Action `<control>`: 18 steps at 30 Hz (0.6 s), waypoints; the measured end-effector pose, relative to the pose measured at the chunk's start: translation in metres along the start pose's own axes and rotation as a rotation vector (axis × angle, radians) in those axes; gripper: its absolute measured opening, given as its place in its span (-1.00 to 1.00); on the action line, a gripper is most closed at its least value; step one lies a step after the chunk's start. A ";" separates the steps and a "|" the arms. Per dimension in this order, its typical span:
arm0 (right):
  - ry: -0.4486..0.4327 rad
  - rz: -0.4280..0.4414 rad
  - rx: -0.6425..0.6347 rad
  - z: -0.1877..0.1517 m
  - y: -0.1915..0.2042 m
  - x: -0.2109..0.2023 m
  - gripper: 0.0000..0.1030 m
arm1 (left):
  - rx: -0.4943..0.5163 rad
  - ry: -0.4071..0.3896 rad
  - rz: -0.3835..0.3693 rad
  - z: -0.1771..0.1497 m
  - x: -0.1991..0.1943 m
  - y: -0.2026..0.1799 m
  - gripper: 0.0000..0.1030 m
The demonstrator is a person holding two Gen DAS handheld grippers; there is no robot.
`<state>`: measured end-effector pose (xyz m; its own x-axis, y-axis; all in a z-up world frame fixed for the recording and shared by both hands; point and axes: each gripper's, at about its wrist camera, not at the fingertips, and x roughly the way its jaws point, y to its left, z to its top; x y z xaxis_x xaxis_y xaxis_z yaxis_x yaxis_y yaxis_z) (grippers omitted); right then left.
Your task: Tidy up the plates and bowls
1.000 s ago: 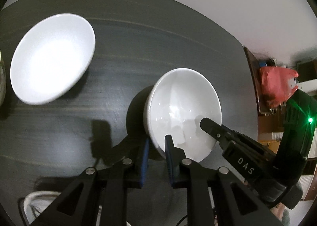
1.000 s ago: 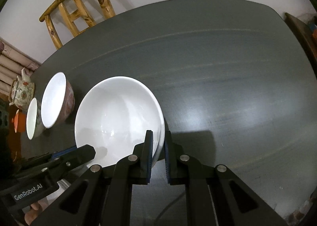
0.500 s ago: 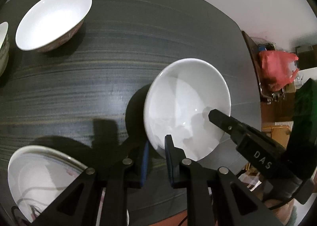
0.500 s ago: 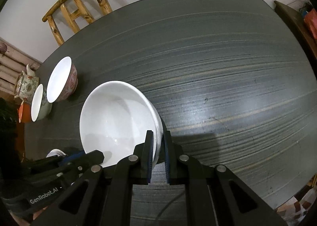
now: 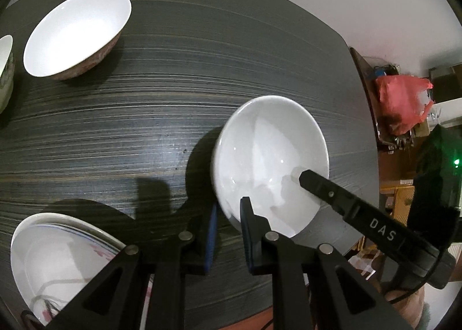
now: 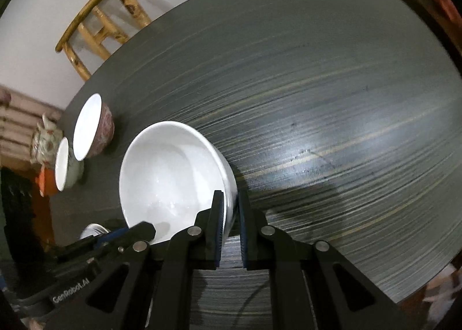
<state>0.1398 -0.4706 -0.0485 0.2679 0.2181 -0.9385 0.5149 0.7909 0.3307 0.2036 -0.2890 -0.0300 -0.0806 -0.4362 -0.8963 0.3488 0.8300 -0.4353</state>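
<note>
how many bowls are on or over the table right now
3: a plain white bowl gripped at its rim by both grippers, a red-patterned bowl at the far left, and a small green-patterned bowl beside it. Others may sit out of frame.

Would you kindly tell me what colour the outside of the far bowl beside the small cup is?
Reddish-pink patterned outside, white inside; clearest in the right wrist view.

White bowl [image 5: 268, 156] upright, rim pinched both sides.

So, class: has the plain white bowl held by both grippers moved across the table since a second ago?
Yes. The white bowl has moved away from the red-patterned bowl and the wooden chair, towards the stacked plates.
</note>
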 end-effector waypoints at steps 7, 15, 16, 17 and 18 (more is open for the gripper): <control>0.032 -0.009 0.010 -0.008 -0.005 -0.001 -0.82 | 0.023 0.021 0.017 -0.011 0.003 -0.011 -0.69; 0.057 -0.004 0.010 -0.024 -0.014 -0.007 -0.82 | 0.038 0.036 0.011 -0.025 0.004 -0.015 -0.69; 0.059 -0.004 0.010 -0.026 -0.014 -0.007 -0.81 | 0.041 0.036 0.011 -0.026 0.003 -0.014 -0.69; 0.058 -0.004 0.006 -0.028 -0.014 -0.007 -0.81 | 0.043 0.034 0.010 -0.027 0.003 -0.014 -0.69; 0.057 -0.005 0.001 -0.028 -0.013 -0.008 -0.80 | 0.044 0.032 0.008 -0.028 0.002 -0.014 -0.69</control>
<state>0.1078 -0.4665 -0.0485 0.2191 0.2464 -0.9441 0.5170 0.7913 0.3265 0.1727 -0.2916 -0.0285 -0.1067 -0.4176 -0.9024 0.3901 0.8172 -0.4243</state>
